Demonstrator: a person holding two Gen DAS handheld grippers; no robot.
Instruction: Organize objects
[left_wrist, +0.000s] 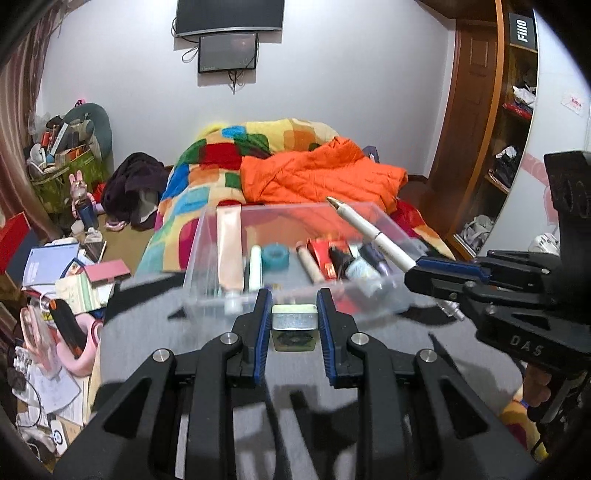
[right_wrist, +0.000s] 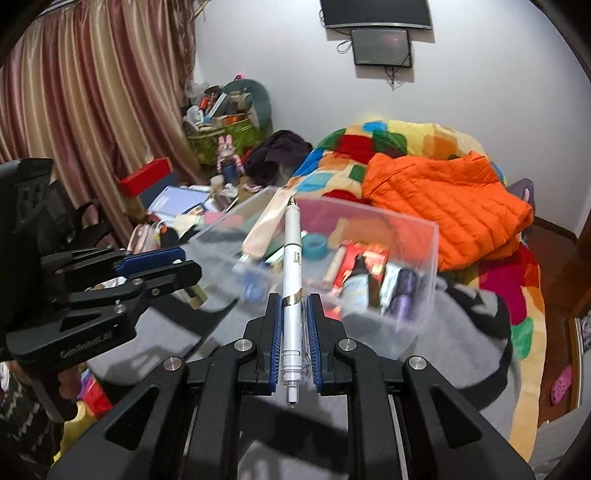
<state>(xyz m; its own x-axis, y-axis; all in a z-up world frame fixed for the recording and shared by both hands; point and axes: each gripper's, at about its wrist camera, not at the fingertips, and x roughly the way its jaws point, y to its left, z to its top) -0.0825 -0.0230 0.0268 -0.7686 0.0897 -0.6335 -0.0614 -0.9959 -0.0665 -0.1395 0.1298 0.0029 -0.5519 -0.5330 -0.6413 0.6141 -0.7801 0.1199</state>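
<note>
A bed under a patchwork quilt (left_wrist: 221, 155) carries a crumpled orange puffer jacket (left_wrist: 317, 173). Two dark screens (left_wrist: 228, 35) hang on the white wall. Striped curtains (right_wrist: 85, 96) flank a green bag (right_wrist: 218, 140) stuffed with clutter; a pink slipper (right_wrist: 560, 384) lies on the floor.

White wall (left_wrist: 351, 92) with 2 screens (left_wrist: 228, 35), striped curtains (right_wrist: 81, 96), cluttered floor (left_wrist: 122, 236).

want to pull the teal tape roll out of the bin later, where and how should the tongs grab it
Grip the teal tape roll across its outer rim, coming from above through the open top of the clear bin. It sits among packed items, the peach tube to its left, so side approaches look blocked.
</note>
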